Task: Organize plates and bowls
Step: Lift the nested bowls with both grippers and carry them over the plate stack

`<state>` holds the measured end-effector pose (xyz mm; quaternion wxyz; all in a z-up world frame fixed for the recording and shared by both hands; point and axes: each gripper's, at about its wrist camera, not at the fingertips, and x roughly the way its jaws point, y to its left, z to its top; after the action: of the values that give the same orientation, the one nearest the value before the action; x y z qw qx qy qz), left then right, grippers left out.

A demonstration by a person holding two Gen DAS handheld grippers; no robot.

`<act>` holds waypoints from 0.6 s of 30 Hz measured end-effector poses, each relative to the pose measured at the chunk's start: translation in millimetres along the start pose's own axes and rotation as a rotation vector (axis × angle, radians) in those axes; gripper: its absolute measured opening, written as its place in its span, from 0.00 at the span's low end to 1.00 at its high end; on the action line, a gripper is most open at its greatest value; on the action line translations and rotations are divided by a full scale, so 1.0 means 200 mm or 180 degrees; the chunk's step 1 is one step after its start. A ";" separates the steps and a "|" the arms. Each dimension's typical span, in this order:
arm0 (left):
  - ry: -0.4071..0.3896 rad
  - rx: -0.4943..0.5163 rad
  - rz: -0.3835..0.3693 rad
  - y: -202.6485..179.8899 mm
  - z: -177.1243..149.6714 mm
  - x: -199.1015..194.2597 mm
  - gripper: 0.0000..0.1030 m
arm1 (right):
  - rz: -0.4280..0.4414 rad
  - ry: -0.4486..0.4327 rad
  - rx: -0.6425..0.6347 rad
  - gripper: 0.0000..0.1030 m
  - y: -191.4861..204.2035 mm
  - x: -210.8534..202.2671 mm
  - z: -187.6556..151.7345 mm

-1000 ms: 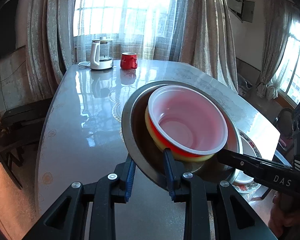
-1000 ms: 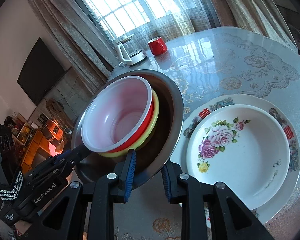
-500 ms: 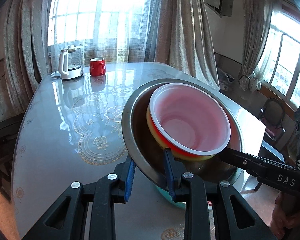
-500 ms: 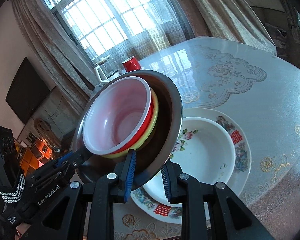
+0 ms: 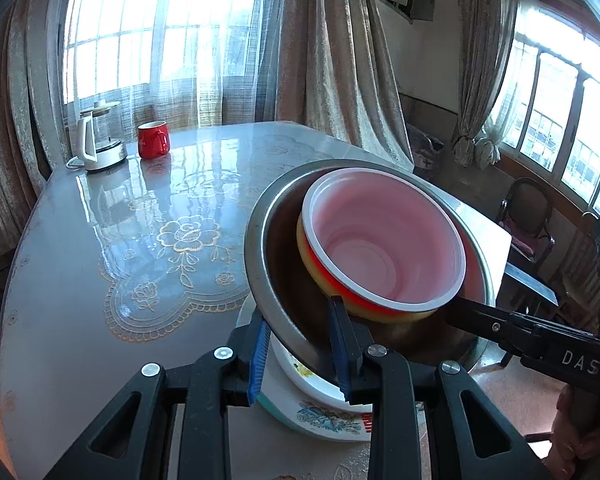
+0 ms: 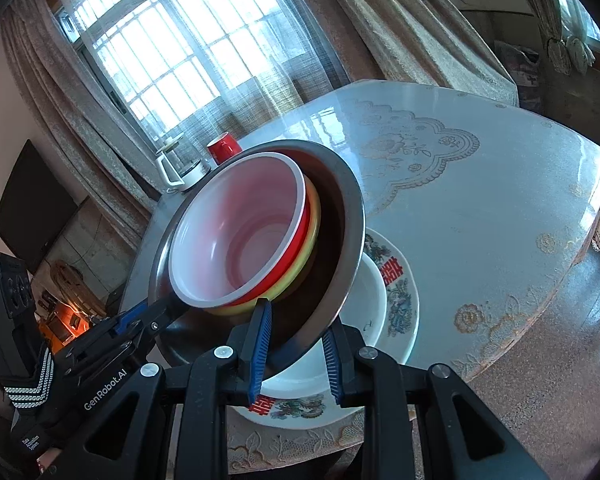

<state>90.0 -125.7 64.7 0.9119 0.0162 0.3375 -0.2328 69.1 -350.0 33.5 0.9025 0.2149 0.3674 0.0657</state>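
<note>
Holding: we clamp both grippers, left gripper (image 5: 300, 346) and right gripper (image 6: 296, 346), on the steel bowl (image 5: 268, 280) rim.
Inside: nested plastic bowls (image 5: 384, 248).
Below: floral plates (image 6: 396, 292).

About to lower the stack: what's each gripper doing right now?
Left gripper: shut on steel bowl rim.
Right gripper: shut on steel bowl rim.

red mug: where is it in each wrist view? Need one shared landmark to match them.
Left wrist: red mug stands upper left, on the far end of the table, just right of the white kettle.
Right wrist: red mug sits upper centre-left, partly hidden behind the steel bowl rim, right of the kettle.
Shared landmark: the kettle beside the mug, before the window curtains.
</note>
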 end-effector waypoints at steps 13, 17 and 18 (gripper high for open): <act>0.0101 0.0068 0.0006 -0.07 -0.04 0.07 0.29 | -0.0094 0.0091 0.0166 0.24 -0.09 -0.01 -0.06; 0.0133 0.0055 0.0013 -0.07 -0.05 0.09 0.29 | -0.0110 0.0129 0.0179 0.24 -0.10 0.00 -0.06; 0.0140 0.0053 0.0020 -0.07 -0.05 0.09 0.29 | -0.0108 0.0140 0.0182 0.24 -0.10 0.01 -0.06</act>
<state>89.6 -143.8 47.4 0.9049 0.0300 0.3554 -0.2323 61.3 -363.5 16.3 0.8887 0.2329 0.3925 0.0445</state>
